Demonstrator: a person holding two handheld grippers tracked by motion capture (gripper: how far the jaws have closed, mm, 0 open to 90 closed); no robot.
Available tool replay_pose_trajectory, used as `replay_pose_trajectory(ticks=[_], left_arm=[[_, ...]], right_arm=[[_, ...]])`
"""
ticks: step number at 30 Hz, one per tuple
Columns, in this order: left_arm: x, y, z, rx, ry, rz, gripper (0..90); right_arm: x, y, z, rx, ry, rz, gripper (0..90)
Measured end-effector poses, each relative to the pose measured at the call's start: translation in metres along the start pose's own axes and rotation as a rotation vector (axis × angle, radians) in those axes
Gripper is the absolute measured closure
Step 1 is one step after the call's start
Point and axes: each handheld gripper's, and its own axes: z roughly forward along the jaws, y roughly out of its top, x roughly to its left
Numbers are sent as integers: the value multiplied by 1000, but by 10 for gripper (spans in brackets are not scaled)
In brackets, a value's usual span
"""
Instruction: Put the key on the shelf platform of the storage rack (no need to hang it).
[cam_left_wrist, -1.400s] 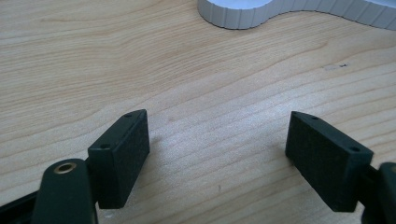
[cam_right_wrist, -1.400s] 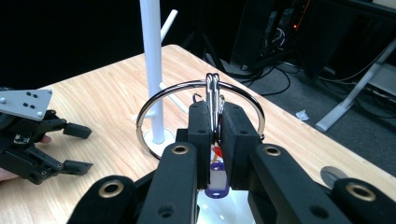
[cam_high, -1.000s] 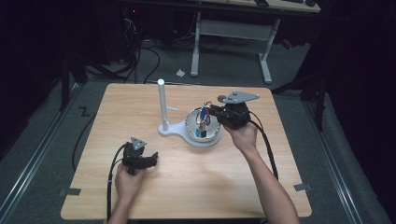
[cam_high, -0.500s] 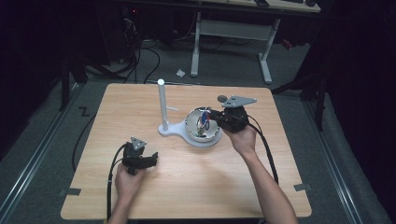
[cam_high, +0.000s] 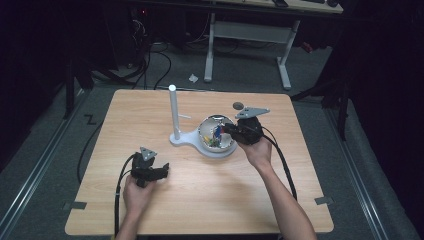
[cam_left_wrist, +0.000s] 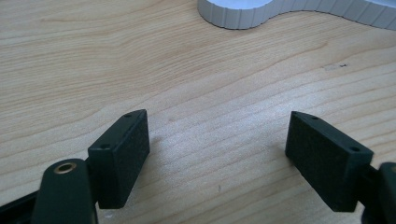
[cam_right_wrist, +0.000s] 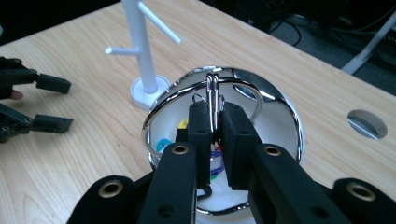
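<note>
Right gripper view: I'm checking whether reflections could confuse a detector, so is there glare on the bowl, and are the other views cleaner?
Right gripper view: the chrome bowl mirrors its surroundings, with bright streaks along its rim. Left gripper view: matte wooden table, even light, soft shadows beside the jaws. High view: table well lit, surroundings dark, bowl small and indistinct.

The high view looks forward and down from above the person's side, taking in the whole bench (cam_high: 150, 110). The left gripper view sits low and close over the wood, facing the white stand base (cam_left_wrist: 299, 11). The right gripper view looks down into the shiny bowl (cam_right_wrist: 280, 116); the post (cam_right_wrist: 140, 46) appears there and from above.
</note>
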Motion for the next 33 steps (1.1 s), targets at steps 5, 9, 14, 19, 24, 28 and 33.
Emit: replay_pose_trajectory(ticks=[5, 9, 14, 19, 24, 28, 33], left_arm=[[0, 0, 0, 0, 1, -1, 220], [0, 0, 0, -1, 0, 1, 221], [0, 0, 0, 0, 0, 1, 220], [0, 0, 0, 0, 0, 0, 221], [0, 0, 0, 0, 0, -1, 220], [0, 0, 0, 0, 0, 0, 220], [0, 0, 0, 0, 0, 0, 221]], right_arm=[[-1, -4, 6, 18, 5, 13, 833], [0, -5, 15, 31, 10, 12, 833], [1, -7, 22, 43, 17, 21, 833], [0, -9, 29, 59, 7, 26, 843], [-1, -12, 38, 72, 16, 38, 845], [0, -12, 41, 70, 21, 45, 845], [1, -11, 47, 73, 28, 50, 846]])
